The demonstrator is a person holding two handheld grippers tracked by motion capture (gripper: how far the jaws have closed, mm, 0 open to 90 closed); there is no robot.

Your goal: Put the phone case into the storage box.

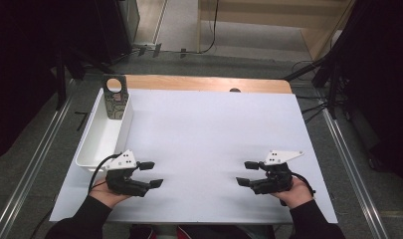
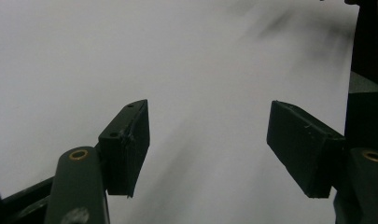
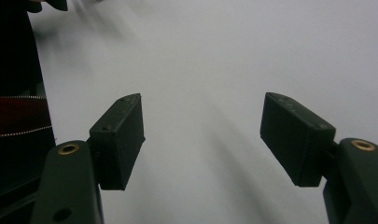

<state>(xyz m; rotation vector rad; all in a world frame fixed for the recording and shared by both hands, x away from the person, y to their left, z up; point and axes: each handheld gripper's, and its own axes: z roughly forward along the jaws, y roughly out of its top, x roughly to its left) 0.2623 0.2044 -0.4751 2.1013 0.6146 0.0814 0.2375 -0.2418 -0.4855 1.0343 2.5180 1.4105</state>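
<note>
Standing in the far end of the white tray (image 1: 100,142) at the table's left edge: one patterned card package (image 1: 114,98) with a round hole at the top, upright, leaning on the far wall; rest of tray bare. Left gripper (image 1: 151,174) rests low on the white sheet (image 1: 204,129), just near the tray's near end, jaws parted, nothing between them. Package is well apart from it, up at the tray's far end. Right gripper (image 1: 247,173) sits on the opposite side of the sheet, jaws also parted and holding nothing; farther still from the package. Grippers point toward each other, bare sheet between. Wooden table edge (image 1: 209,83) beyond the sheet. Tray wall stands between left gripper and package.
</note>
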